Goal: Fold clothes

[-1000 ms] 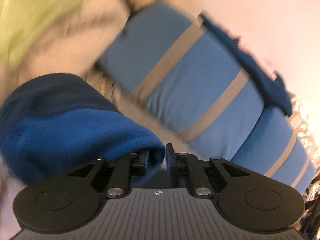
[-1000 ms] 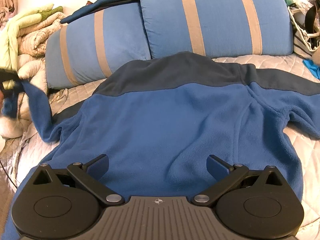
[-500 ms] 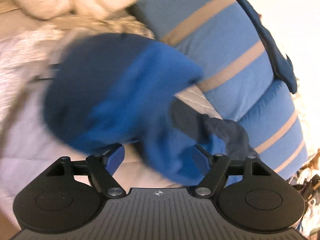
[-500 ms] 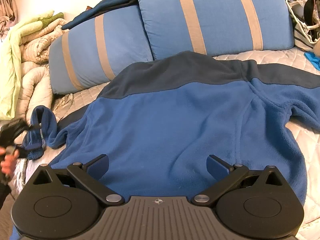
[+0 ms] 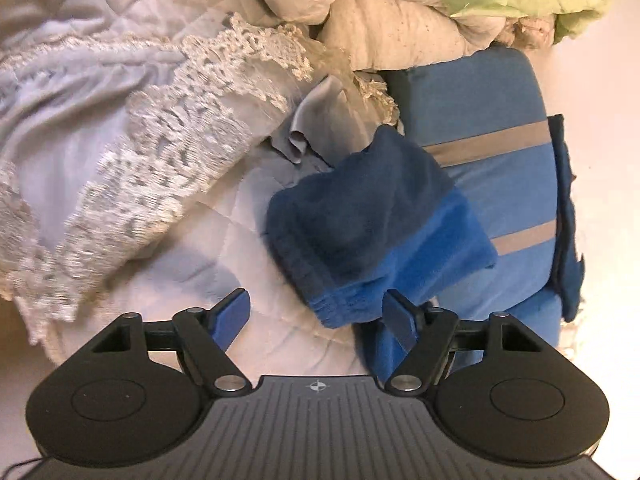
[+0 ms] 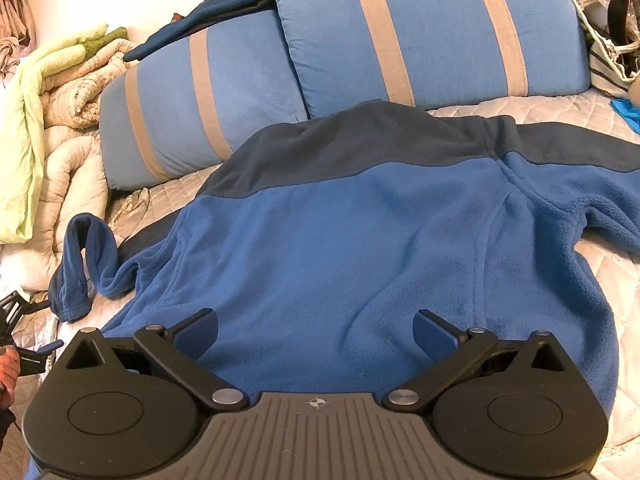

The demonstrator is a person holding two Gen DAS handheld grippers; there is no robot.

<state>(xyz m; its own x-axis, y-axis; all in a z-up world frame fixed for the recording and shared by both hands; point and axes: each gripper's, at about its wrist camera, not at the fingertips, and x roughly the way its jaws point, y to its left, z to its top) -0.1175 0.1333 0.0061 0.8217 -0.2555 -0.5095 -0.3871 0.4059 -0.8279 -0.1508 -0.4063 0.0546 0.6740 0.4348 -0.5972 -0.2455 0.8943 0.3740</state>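
Note:
A blue fleece jacket (image 6: 360, 248) with a dark navy yoke lies spread flat on the quilted bed. Its left sleeve (image 6: 80, 264) lies bunched and looped at the left side. In the left wrist view the sleeve cuff (image 5: 372, 236) rests on the quilt just ahead of my left gripper (image 5: 316, 314), which is open and empty, with the cuff apart from both fingers. My right gripper (image 6: 316, 330) is open and empty, hovering over the jacket's lower hem. My left gripper also shows at the left edge of the right wrist view (image 6: 20, 320).
Two blue pillows with tan stripes (image 6: 432, 32) stand behind the jacket, with a navy garment (image 6: 224, 4) on top. Piled beige and green blankets (image 6: 48, 92) lie left. A lace-edged cloth (image 5: 160, 152) lies beside the sleeve. Bags (image 6: 612, 52) sit at the right.
My left gripper opened and let go of the sleeve, which dropped onto the quilt in a loop. The left gripper then pulled back. The right gripper stayed open over the hem.

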